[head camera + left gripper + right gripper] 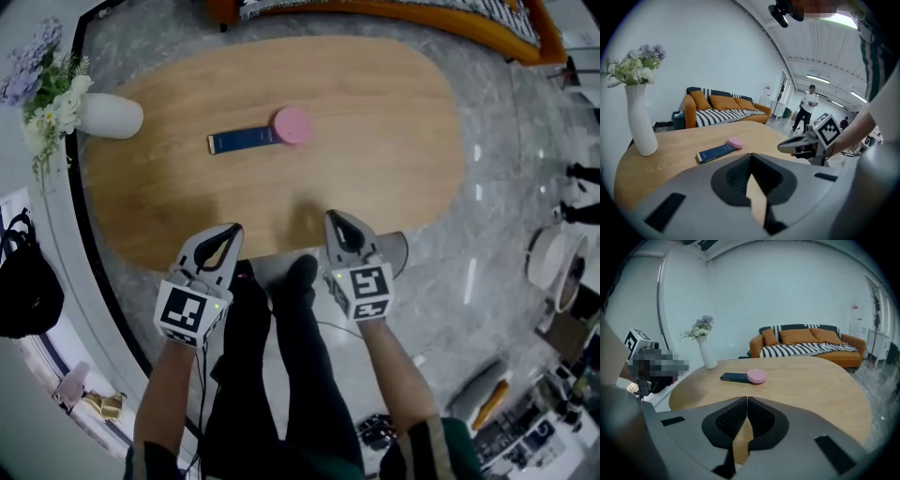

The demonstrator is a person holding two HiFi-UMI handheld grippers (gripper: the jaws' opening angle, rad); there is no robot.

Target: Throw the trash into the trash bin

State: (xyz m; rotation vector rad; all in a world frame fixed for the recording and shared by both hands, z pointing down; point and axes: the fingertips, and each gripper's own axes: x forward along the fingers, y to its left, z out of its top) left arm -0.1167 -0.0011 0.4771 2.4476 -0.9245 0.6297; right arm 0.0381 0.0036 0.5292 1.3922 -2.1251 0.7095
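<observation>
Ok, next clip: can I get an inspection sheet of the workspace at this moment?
Surface: oval wooden table, mostly bare.
Job's things: dark blue flat box with a pink round disc at its end, mid-table; no trash bin identified for certain.
Clutter: white vase of flowers at the table's left end.
Grippers: left gripper and right gripper both shut, empty, at the table's near edge.
Cables: thin dark cable on the floor by the person's legs.
Surroundings: orange sofa with striped blanket; black bag; distant standing person.
</observation>
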